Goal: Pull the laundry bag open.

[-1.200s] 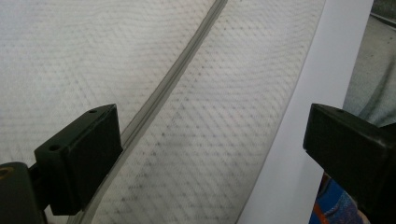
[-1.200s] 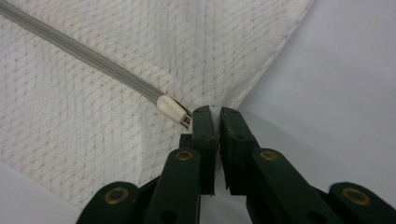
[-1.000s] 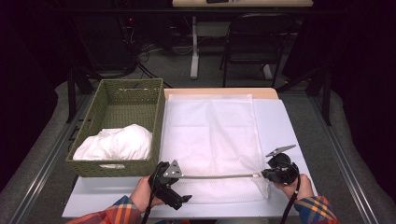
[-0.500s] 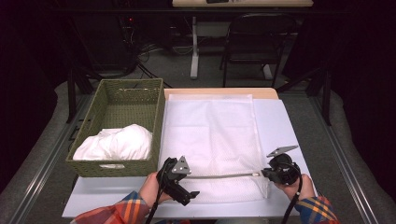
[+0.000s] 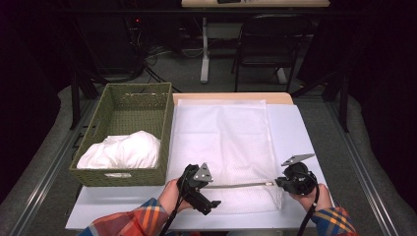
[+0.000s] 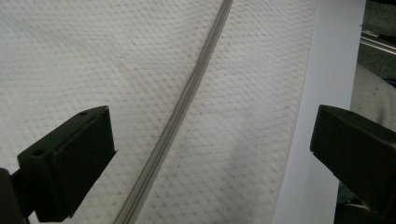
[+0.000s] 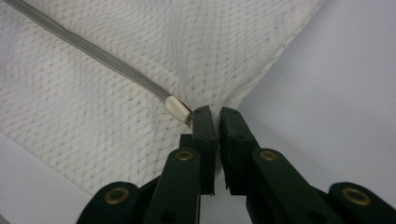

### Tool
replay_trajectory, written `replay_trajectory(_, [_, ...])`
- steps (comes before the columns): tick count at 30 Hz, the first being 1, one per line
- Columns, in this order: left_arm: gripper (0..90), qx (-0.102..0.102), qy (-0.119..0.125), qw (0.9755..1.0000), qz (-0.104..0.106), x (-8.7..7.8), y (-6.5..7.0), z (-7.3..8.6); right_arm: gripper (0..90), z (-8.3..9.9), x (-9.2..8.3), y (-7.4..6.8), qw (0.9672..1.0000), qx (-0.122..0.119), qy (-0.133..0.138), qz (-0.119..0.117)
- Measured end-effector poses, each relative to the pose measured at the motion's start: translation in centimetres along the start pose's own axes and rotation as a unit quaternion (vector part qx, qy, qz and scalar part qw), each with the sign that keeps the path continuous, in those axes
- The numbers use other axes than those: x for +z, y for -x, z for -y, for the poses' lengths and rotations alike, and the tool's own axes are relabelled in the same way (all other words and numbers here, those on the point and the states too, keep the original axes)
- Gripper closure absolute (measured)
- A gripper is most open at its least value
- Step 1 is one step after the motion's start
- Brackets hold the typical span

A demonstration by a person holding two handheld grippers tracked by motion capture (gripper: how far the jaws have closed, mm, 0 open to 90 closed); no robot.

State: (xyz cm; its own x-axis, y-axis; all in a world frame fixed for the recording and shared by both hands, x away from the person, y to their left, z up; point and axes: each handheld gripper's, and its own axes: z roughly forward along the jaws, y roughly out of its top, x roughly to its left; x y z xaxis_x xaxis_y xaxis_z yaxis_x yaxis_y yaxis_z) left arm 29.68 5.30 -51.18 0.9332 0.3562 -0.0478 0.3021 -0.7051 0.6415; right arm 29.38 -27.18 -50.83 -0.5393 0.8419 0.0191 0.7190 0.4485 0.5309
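A white mesh laundry bag [image 5: 223, 147] is spread flat beside a wicker basket [image 5: 123, 137], its zipper-end corner clamped by the closed right gripper [image 7: 214, 116] for tension, while the left gripper [image 6: 210, 154] is held wide open over the zipper [image 6: 187, 98], grasping nothing.

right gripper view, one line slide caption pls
Right gripper shut on mesh laundry bag beside its zipper end.

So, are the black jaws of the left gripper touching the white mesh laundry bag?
Cannot tell. In the left gripper view the left gripper stands wide open over the white mesh laundry bag, neither contact nor gap plain.
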Motion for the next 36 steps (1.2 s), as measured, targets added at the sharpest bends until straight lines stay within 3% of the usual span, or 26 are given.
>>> replay_trajectory(13, [0.0, 0.009, 0.005, 0.9998, 0.016, 2.4, 0.6, -2.5, 85.5, 0.0, -0.2, -0.1, 1.0000, -0.005, 0.004, 0.000])
replay_trajectory(36, [0.1, 0.004, 0.008, 0.9986, 0.052, 5.4, 1.3, -5.4, 85.5, 0.0, -0.5, -0.3, 0.9998, -0.013, 0.015, -0.001])
